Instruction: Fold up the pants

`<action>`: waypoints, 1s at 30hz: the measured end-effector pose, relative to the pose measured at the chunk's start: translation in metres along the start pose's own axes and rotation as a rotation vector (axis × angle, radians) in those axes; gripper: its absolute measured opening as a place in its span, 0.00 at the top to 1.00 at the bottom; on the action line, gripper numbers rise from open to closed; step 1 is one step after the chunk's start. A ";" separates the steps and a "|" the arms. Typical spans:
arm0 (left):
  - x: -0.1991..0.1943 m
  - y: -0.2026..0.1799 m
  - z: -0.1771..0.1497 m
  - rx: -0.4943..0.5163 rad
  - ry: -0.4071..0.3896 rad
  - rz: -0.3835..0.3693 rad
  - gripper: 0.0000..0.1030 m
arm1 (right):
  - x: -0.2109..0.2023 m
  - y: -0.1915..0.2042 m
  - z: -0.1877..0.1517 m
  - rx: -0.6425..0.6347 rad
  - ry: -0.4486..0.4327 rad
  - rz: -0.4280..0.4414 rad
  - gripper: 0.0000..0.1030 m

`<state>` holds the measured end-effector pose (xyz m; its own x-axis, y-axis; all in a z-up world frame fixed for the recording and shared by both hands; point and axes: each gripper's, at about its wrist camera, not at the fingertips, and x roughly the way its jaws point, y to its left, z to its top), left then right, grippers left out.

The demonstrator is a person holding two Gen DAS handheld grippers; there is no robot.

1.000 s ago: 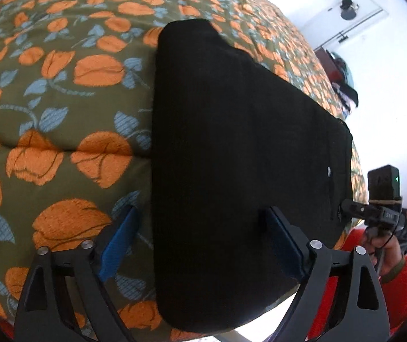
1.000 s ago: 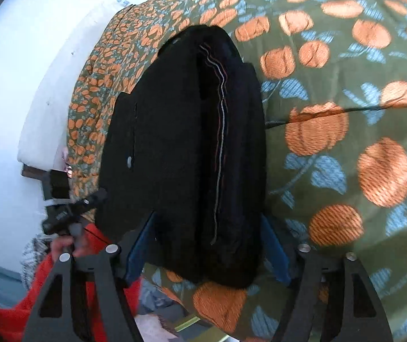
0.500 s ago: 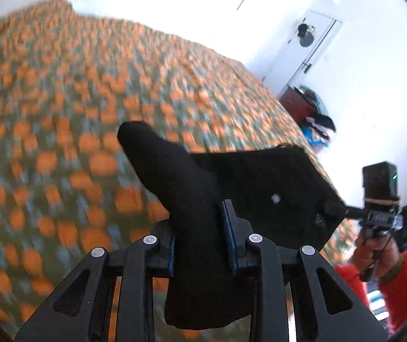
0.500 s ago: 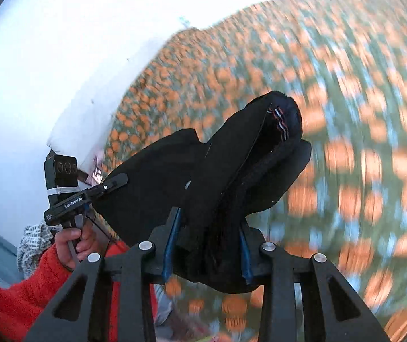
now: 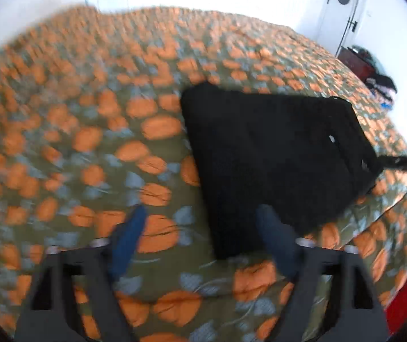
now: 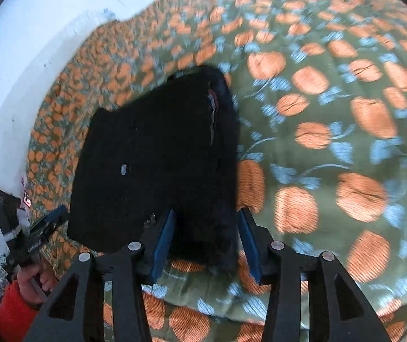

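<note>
The pants [image 5: 274,154] lie folded into a flat black block on the bedspread [image 5: 89,142], which is olive with orange flowers and blue leaves. In the left wrist view the block sits ahead and to the right of the left gripper [image 5: 203,225], whose blue-padded fingers [image 5: 126,239] stand wide apart with nothing between them; the right-hand finger overlaps the near edge of the cloth, but whether it touches cannot be told through the blur. A small pale button [image 5: 331,139] shows on the top layer. In the right wrist view the right gripper [image 6: 206,222] also has its fingers spread, one on each side of the near right corner of the pants [image 6: 160,156], without pinching the cloth. A striped seam [image 6: 212,114] runs along the block's right edge. At the lower left of that view a hand [image 6: 36,280] in a red sleeve [image 6: 9,310] holds the other gripper's handle, close to the left corner of the pants. A white wall [image 6: 18,57] borders the bed.
</note>
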<state>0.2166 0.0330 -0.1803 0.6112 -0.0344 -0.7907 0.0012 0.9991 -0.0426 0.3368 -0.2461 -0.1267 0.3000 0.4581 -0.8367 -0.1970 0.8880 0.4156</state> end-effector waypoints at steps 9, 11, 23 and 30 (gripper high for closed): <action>-0.072 -0.035 0.021 0.058 -0.127 0.177 0.03 | -0.096 0.060 -0.026 -0.211 -0.159 -0.137 0.00; -0.086 -0.040 0.020 0.037 -0.142 0.226 0.03 | -0.104 0.079 -0.045 -0.263 -0.160 -0.177 0.00; -0.121 -0.068 -0.017 0.024 -0.115 0.289 0.03 | -0.124 0.126 -0.116 -0.246 -0.214 -0.241 0.00; -0.127 -0.080 -0.032 0.042 -0.099 0.234 0.03 | -0.121 0.140 -0.140 -0.238 -0.208 -0.291 0.00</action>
<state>0.1132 -0.0438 -0.0961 0.6736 0.1981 -0.7121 -0.1179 0.9799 0.1611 0.1422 -0.1826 -0.0171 0.5516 0.2097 -0.8073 -0.2785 0.9586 0.0587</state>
